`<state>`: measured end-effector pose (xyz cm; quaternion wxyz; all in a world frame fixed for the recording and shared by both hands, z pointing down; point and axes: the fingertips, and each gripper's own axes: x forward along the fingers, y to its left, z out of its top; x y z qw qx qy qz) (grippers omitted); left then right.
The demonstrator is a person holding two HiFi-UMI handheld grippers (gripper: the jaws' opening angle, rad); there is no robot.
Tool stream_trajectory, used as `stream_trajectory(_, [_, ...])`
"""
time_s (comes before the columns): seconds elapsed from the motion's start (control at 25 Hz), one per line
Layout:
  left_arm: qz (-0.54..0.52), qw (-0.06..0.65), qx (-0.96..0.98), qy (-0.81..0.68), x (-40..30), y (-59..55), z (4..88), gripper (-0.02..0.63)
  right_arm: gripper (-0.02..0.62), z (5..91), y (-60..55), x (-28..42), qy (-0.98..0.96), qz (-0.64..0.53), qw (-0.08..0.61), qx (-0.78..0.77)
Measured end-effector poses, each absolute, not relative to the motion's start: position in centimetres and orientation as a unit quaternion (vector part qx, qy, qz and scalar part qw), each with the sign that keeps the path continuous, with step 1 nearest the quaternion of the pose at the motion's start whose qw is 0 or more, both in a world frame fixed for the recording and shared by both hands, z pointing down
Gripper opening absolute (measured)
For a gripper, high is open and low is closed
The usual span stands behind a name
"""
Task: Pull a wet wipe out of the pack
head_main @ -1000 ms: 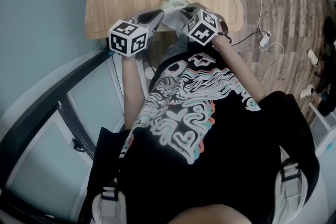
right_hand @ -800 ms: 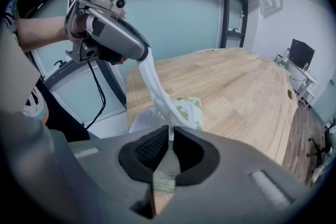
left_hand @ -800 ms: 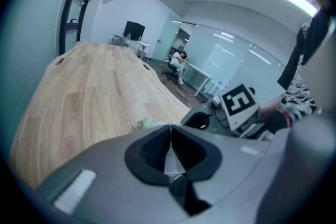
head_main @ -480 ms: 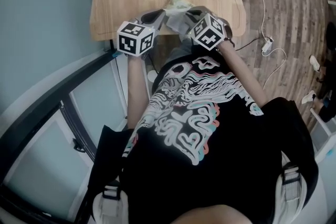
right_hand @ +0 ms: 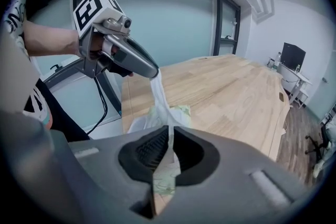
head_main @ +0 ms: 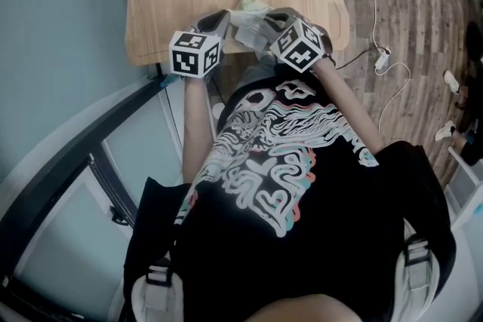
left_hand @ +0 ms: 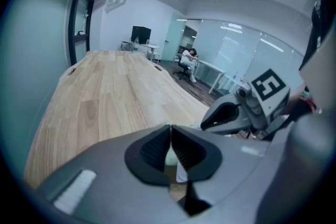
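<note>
White wipe (right_hand: 157, 89), 1 pack (right_hand: 182, 111), 2 hand-held grippers (left_hand: 170, 132) (right_hand: 171, 136)

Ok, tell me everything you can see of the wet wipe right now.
The wet wipe is a thin white sheet, soft-looking and creased, drawn into a narrow taut strip. Its upper end is pinched in the shut left claw. From there it runs down and widens where it meets the pale green pack; it is not yet free. The right claw is shut on the pack, by the wooden table's near edge.
</note>
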<state>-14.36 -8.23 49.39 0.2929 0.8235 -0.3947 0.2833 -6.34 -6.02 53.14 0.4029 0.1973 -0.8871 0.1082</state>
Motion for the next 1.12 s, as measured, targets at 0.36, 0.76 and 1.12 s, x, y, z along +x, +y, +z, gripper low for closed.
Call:
stream_trajectory(0.36, [0.244,0.276,0.812,-0.453,-16.8,-10.3,49.1,-0.003,0.028,51.1,-6.6,-6.0,-0.894,0.124,0.372,0.219])
stream_trajectory(0.76, [0.177,0.304,0.802,-0.484,-18.5,-12.4,49.7,-0.003,0.028,51.1,-7.1,-6.6,-0.89,0.127,0.375,0.226])
stream_trajectory(1.12, [0.209,0.311,0.773,-0.512,-20.8,-12.1,53.9,-0.002,0.028,51.1,-8.1,-7.6,-0.89,0.143,0.359,0.243])
